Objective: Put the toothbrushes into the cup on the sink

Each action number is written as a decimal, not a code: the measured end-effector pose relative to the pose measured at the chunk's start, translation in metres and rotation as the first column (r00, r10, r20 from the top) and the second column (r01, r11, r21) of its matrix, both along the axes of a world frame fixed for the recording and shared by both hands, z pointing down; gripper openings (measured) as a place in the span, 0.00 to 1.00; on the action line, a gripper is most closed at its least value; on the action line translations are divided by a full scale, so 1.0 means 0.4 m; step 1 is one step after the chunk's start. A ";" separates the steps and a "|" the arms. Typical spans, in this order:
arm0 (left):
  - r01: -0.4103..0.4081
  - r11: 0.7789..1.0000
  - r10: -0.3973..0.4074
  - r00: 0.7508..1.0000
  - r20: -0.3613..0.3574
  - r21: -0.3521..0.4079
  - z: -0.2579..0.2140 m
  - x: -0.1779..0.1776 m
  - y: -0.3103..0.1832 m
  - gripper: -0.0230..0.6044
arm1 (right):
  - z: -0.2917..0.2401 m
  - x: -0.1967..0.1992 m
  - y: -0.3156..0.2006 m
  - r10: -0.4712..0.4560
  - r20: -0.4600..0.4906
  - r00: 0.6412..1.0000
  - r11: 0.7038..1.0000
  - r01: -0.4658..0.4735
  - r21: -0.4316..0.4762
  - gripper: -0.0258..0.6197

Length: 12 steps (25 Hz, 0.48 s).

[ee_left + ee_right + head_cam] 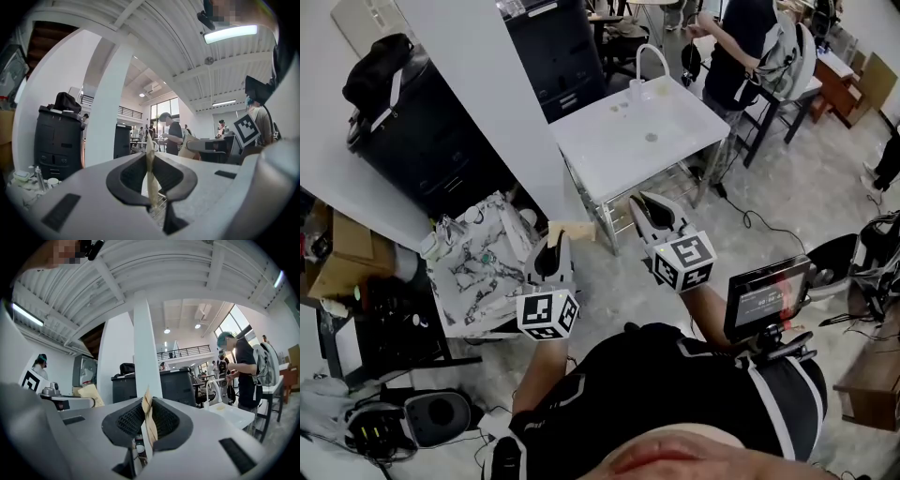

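My left gripper (151, 161) was closed on a cream paper slip (151, 183), which stood edge-on between the pads. My right gripper (146, 416) was closed nearly as far on a tan paper slip (150, 425). Neither pair of tongs held a toothbrush, and no toothbrush showed plainly in any view.

In the head view both tongs hung over bare floor, level with each other. A marbled table (469, 281) crowded with small items stood just beside the left one. The white sink (675, 141) lay ahead and well apart, nearer my right gripper. What looked like the cup (636, 90) stood at its far edge beside the faucet (652, 54) (too small to be sure).

I judged that a toothbrush would be light, stiff and smooth, and likely to swivel in the pads. I meant to grip one at mid-handle, across its flat sides, clear of the bristles.
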<state>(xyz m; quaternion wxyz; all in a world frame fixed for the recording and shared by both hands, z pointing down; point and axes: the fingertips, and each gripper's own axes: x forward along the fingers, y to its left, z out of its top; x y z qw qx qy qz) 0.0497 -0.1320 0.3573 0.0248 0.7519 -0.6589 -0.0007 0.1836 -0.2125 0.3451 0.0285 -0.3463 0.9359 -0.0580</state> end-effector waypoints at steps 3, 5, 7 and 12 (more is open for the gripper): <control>0.011 1.000 -0.011 1.000 0.008 0.001 0.000 -0.009 -0.041 0.11 | 0.006 -0.004 -0.042 -0.007 0.012 1.000 1.000 0.007 -0.003 0.12; 0.017 1.000 -0.017 1.000 0.012 0.001 0.004 -0.014 -0.061 0.11 | 0.011 -0.007 -0.067 -0.011 0.012 1.000 1.000 0.011 -0.001 0.12; 0.023 1.000 -0.023 1.000 0.013 -0.001 0.008 -0.021 -0.075 0.11 | 0.014 -0.009 -0.089 -0.011 0.012 1.000 1.000 0.011 -0.003 0.12; 0.052 0.999 -0.052 0.999 0.014 -0.007 0.010 -0.063 -0.095 0.11 | 0.009 -0.040 -0.121 -0.023 0.016 1.000 1.000 0.023 -0.001 0.12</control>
